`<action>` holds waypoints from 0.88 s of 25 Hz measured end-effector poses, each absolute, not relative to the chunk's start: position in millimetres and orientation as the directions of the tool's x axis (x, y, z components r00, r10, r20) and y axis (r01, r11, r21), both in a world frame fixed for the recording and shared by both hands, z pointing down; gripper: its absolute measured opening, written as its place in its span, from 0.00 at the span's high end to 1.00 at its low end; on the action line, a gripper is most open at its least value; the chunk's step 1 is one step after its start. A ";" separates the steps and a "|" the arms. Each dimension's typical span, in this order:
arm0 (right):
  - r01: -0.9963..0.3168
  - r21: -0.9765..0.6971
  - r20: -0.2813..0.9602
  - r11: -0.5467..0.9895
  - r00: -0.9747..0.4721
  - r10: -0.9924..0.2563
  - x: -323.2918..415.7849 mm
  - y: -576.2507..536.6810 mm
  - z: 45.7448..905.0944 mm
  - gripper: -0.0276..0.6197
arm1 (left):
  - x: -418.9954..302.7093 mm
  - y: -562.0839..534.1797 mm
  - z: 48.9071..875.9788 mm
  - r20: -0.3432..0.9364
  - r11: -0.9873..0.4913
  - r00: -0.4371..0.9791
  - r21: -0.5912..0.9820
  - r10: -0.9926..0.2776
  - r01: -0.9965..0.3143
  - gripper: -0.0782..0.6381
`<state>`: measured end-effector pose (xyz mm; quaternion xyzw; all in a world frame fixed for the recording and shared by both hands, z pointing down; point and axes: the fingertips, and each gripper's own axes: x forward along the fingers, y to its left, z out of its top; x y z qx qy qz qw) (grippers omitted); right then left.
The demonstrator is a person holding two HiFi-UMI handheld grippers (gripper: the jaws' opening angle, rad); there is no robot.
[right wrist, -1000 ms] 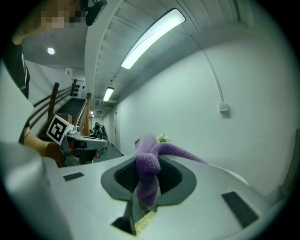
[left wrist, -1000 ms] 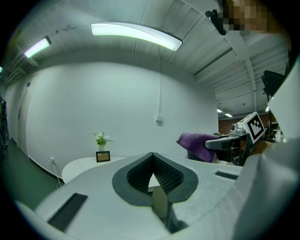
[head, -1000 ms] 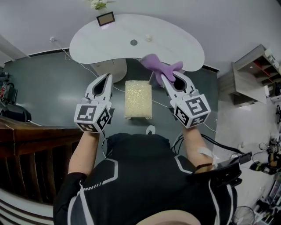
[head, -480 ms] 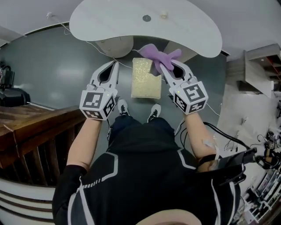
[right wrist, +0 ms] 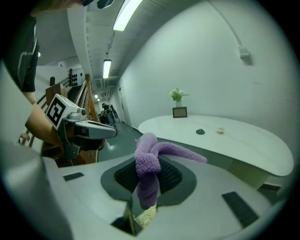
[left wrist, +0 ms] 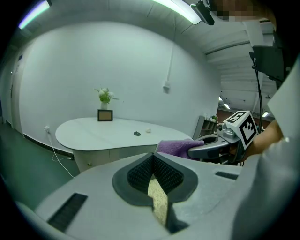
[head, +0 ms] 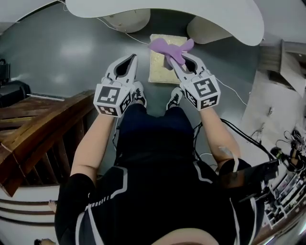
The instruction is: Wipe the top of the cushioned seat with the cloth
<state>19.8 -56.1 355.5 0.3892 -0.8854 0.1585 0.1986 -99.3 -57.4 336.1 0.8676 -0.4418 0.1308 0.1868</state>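
While pinched at its bunched middle by right hand-held gripper (head: 173,60), cloth (head: 167,47) likely soft, light, limp; poised over seat (head: 158,72) beside counter (head: 191,12); left hand-held gripper (head: 129,60) pressed together, empty.

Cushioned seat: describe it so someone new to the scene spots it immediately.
Find the large white curved table at the head view's top. On the grey floor beside its edge, ahead of the person's shoes, stands the small rectangular seat. Its pale yellow, nubbly cushion top sets it apart; nothing else nearby shares that colour.
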 end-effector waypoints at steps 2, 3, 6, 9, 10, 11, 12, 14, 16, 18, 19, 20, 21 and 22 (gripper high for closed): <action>-0.741 -0.139 0.502 0.657 -0.625 -0.598 17.5 -55.7 380.5 0.83 | -92.6 -59.3 357.7 0.411 -0.534 0.579 0.230 -0.704 -0.813 0.89; -0.735 -0.143 0.512 0.663 -0.628 -0.586 13.7 -54.1 392.2 0.83 | -92.8 -58.9 368.3 0.421 -0.527 0.575 0.238 -0.701 -0.816 0.89; -0.714 -0.144 0.538 0.685 -0.637 -0.552 -16.3 -42.9 428.4 0.83 | -115.5 -49.4 402.1 0.455 -0.500 0.552 0.242 -0.699 -0.832 0.89; -0.717 -0.166 0.569 0.678 -0.631 -0.528 -55.3 -30.2 464.9 0.83 | -151.6 -35.9 437.5 0.491 -0.463 0.533 0.267 -0.689 -0.845 0.89; -0.717 -0.180 0.578 0.674 -0.631 -0.517 -63.6 -26.3 476.4 0.83 | -159.0 -32.9 448.8 0.510 -0.449 0.522 0.269 -0.684 -0.852 0.89; -0.714 -0.194 0.589 0.673 -0.633 -0.503 -68.3 -22.3 487.7 0.83 | -162.1 -30.3 458.5 0.528 -0.438 0.511 0.269 -0.678 -0.858 0.89; -0.709 -0.207 0.600 0.675 -0.636 -0.485 -70.1 -17.9 498.6 0.83 | -161.7 -27.9 466.6 0.543 -0.431 0.504 0.267 -0.672 -0.862 0.89; -0.693 -0.225 0.623 0.685 -0.643 -0.446 -68.8 -11.6 519.9 0.83 | -155.1 -25.6 481.4 0.570 -0.429 0.495 0.259 -0.656 -0.865 0.89; -0.678 -0.235 0.643 0.697 -0.646 -0.412 -67.8 -10.6 539.9 0.83 | -148.8 -26.8 497.8 0.596 -0.429 0.488 0.252 -0.637 -0.868 0.89; -0.665 -0.242 0.654 0.706 -0.649 -0.388 -71.7 -8.5 559.4 0.83 | -147.6 -24.8 514.4 0.618 -0.425 0.484 0.255 -0.619 -0.869 0.89; -0.662 -0.244 0.661 0.709 -0.648 -0.379 -74.5 -6.4 569.9 0.83 | -148.4 -21.9 522.4 0.627 -0.423 0.484 0.258 -0.611 -0.869 0.89; -0.661 -0.246 0.668 0.709 -0.645 -0.370 -77.4 -3.9 580.5 0.83 | -149.7 -18.1 530.2 0.636 -0.419 0.483 0.263 -0.601 -0.869 0.89; -0.662 -0.249 0.677 0.707 -0.640 -0.362 -80.5 -1.3 591.2 0.83 | -151.5 -13.8 538.1 0.647 -0.414 0.481 0.268 -0.592 -0.870 0.89; -0.664 -0.253 0.686 0.703 -0.636 -0.354 -83.9 0.8 601.5 0.83 | -153.9 -9.6 546.1 0.660 -0.405 0.474 0.270 -0.582 -0.873 0.89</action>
